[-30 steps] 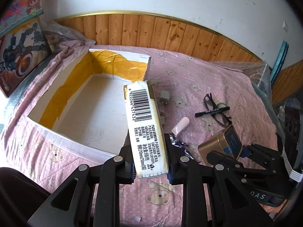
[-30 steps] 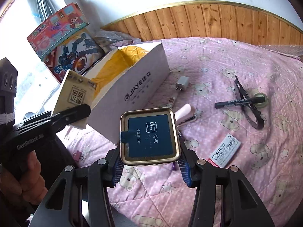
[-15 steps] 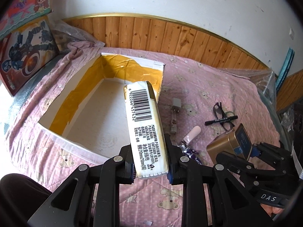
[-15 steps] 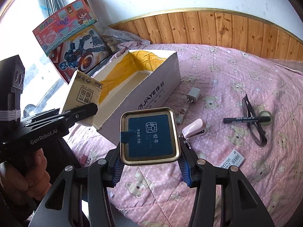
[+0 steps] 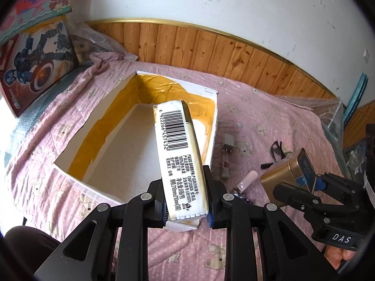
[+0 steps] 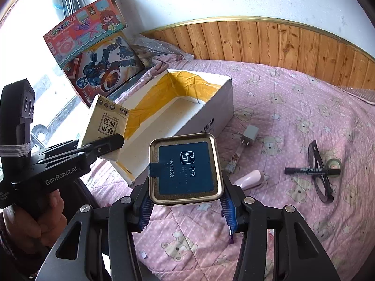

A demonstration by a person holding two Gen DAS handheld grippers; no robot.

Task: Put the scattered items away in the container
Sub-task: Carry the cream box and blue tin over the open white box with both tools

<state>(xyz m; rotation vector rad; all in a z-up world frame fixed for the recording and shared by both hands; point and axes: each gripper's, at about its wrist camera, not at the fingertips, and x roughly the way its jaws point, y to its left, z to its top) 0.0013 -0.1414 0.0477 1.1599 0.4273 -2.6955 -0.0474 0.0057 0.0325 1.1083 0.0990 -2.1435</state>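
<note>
The open white cardboard box (image 6: 206, 107), lined inside with yellow tape, sits on the bed toward its far left corner. A cream tissue pack (image 5: 180, 159) with a barcode is clamped on edge above the box's near wall, and a gold tea tin (image 6: 185, 168) with a navy label is held lid-up just beside the box's near corner. A grey charger (image 6: 249, 134), pink stapler (image 6: 249, 179), black marker (image 6: 311, 171) and dark glasses (image 6: 320, 180) lie scattered mid-bed.
</note>
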